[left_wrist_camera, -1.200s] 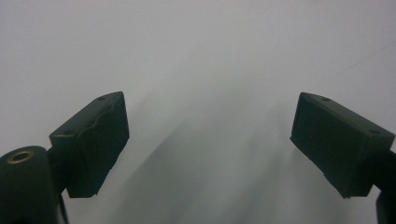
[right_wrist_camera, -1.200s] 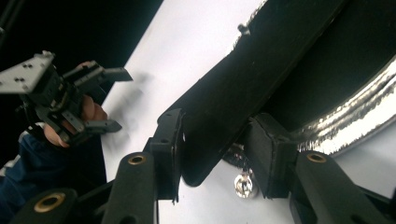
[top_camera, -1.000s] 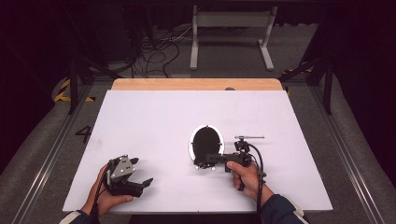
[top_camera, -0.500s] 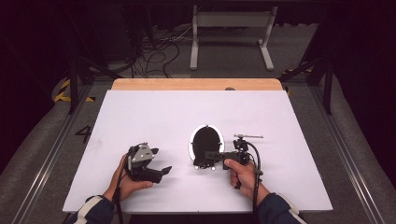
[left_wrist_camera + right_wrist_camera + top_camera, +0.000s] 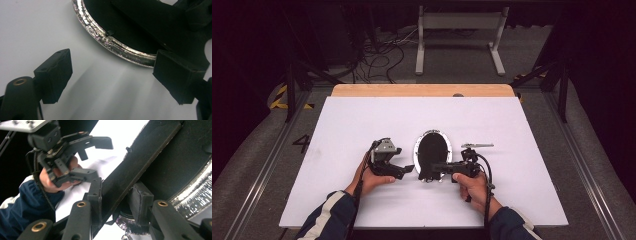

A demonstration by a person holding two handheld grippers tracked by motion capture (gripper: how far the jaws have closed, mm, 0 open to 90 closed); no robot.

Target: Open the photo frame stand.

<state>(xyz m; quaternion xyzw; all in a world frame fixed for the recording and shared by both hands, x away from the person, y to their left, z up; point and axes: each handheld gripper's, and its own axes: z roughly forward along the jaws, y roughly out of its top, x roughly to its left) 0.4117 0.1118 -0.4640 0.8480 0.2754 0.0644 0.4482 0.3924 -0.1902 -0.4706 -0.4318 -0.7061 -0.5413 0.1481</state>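
Oval picture frame (image 5: pixel 432 152) is lying face down — right gripper (image 5: pixel 428 173) is squeezing its black stand (image 5: pixel 140 162); left gripper (image 5: pixel 408 170), jaws apart, is waiting beside it.

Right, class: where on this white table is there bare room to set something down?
Free: the table behind the oval frame, and its right part beyond the small metal piece. Crowded: near the front edge, where left gripper and right gripper flank the frame.

Oval frame (image 5: pixel 432 151): silver rim, black back; table (image 5: pixel 522 190) white; sleeve (image 5: pixel 328 216) navy, white stripe.
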